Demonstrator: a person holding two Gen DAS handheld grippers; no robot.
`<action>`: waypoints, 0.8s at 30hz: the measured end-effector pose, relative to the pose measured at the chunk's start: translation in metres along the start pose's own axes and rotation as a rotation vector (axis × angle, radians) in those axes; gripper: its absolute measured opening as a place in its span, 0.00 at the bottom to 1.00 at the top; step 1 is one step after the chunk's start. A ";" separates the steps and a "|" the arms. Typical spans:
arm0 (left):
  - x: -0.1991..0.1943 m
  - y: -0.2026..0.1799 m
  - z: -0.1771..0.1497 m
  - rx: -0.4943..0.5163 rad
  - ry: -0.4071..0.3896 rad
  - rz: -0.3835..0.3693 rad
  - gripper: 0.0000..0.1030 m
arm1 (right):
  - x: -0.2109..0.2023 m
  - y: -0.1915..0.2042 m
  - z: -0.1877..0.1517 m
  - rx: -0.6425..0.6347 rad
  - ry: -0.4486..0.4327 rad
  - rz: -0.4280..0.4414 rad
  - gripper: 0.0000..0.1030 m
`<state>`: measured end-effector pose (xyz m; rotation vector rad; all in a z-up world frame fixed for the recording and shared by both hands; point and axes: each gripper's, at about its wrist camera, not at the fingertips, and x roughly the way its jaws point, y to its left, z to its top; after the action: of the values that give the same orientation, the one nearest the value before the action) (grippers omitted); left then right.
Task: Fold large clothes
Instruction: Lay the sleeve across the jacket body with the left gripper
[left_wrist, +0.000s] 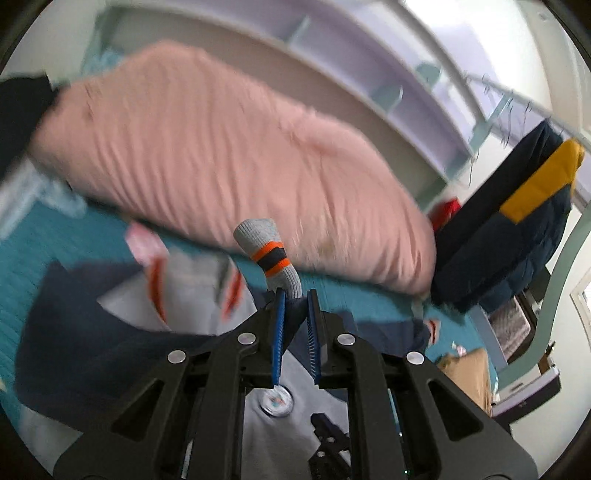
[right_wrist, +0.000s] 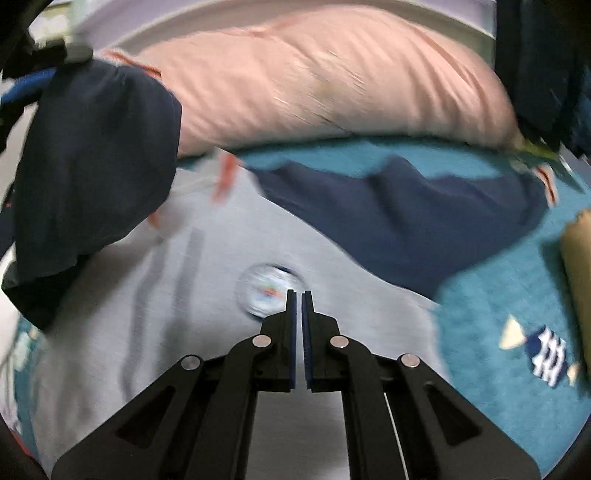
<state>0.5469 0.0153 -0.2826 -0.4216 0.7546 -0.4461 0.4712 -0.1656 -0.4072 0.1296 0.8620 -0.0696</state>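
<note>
Two matching black hand-held grippers, as we see them from their own cameras.

On the left gripper (left_wrist: 295, 295) we see two black plastic fingers, each lined on its inner face with a ribbed blue pad (left_wrist: 277, 332). Behind them, black linkage arms fan out towards the camera, cut with long triangular openings and pinned by four round silver rivets (left_wrist: 247, 338) set in a shallow arc. The right gripper (right_wrist: 299, 295) has the same build: black fingers, dark blue ribbed pads (right_wrist: 292, 339), four silver rivets (right_wrist: 339, 341) and cut-out arms. In the right view's upper left corner we glimpse a blue cable (right_wrist: 26, 86), blurred, beside black parts.
</note>
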 end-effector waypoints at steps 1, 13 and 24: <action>0.011 -0.002 -0.006 0.006 0.019 0.000 0.11 | 0.001 -0.010 -0.004 0.011 0.009 -0.018 0.03; 0.101 -0.003 -0.078 -0.028 0.238 0.078 0.89 | 0.020 -0.053 -0.037 0.102 0.093 0.046 0.02; 0.020 0.022 -0.056 0.058 0.063 0.166 0.90 | 0.012 -0.064 -0.024 0.199 0.066 0.151 0.07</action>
<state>0.5237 0.0113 -0.3418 -0.2886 0.8283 -0.3257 0.4537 -0.2253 -0.4374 0.3850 0.9077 -0.0096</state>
